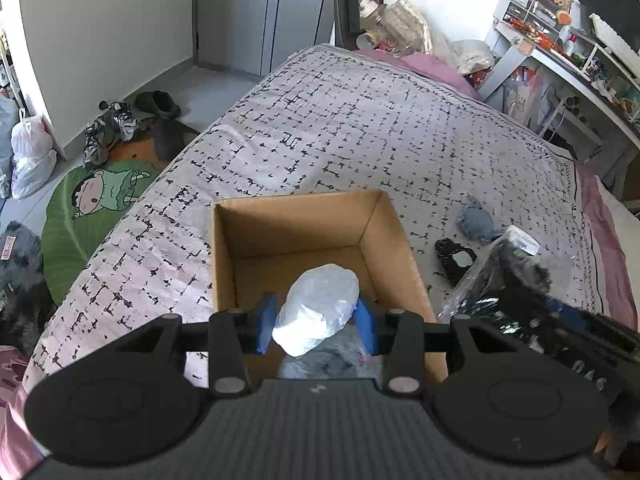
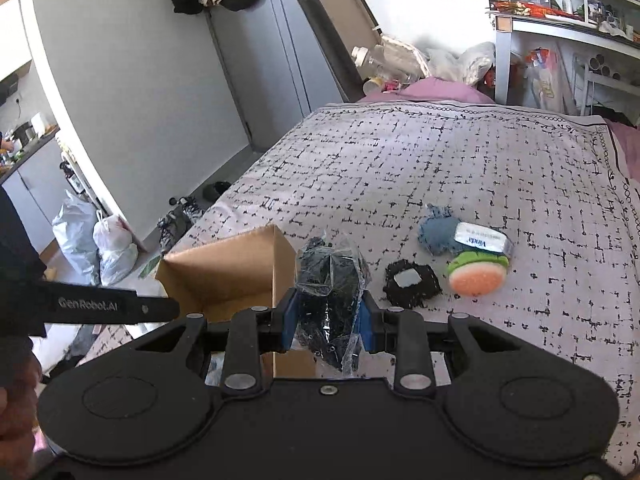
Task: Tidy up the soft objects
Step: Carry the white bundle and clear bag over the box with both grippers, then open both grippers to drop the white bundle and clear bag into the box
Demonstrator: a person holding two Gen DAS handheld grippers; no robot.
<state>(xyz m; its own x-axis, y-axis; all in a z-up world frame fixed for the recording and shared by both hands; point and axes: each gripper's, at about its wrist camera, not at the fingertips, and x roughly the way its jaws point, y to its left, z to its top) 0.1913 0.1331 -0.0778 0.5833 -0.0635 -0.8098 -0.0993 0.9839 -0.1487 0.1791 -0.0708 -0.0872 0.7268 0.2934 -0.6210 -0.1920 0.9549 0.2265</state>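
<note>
My left claw (image 1: 318,326) is clenched on a white crinkled plastic-wrapped bundle (image 1: 320,308), hanging over the open brown cardboard box (image 1: 288,220) on the patterned bed cover (image 1: 360,120). My right claw (image 2: 328,322) grips a black bundle in clear plastic wrap (image 2: 330,284) just beside that box.
</note>
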